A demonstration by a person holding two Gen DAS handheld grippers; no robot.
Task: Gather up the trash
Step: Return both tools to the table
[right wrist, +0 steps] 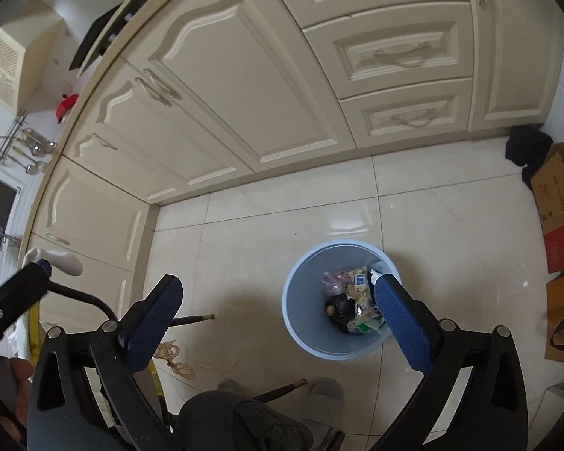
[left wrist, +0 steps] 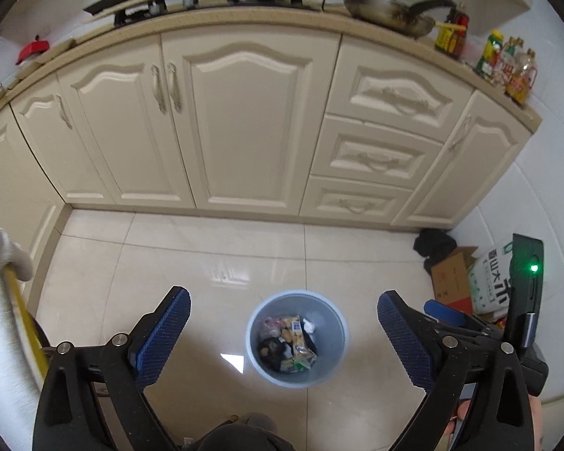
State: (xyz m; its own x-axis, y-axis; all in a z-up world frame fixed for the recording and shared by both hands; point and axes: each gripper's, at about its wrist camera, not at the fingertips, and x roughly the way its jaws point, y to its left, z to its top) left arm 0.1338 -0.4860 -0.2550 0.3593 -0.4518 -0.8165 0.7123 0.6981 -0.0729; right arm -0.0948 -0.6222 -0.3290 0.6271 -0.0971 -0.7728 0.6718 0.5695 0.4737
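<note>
A light blue trash bin point(left wrist: 253, 325) stands on the tiled floor, holding wrappers point(left wrist: 295, 332) and a black bag. It also shows in the right wrist view point(right wrist: 300, 285). My left gripper point(left wrist: 284, 334) is open and empty, high above the bin. My right gripper point(right wrist: 276, 317) is open and empty, above the bin's left side; its right finger point(right wrist: 400, 319) covers the bin's right rim. A tangle of tan strands point(right wrist: 180, 360) lies on the floor left of the bin.
Cream cabinets point(left wrist: 244, 124) line the far side, with a pan point(left wrist: 387, 11) and bottles point(left wrist: 507, 64) on the counter. Cardboard boxes point(right wrist: 558, 206) and a dark cloth point(right wrist: 526, 146) sit at the right. Thin stool legs point(right wrist: 193, 319) and the person's feet point(right wrist: 323, 391) are below me.
</note>
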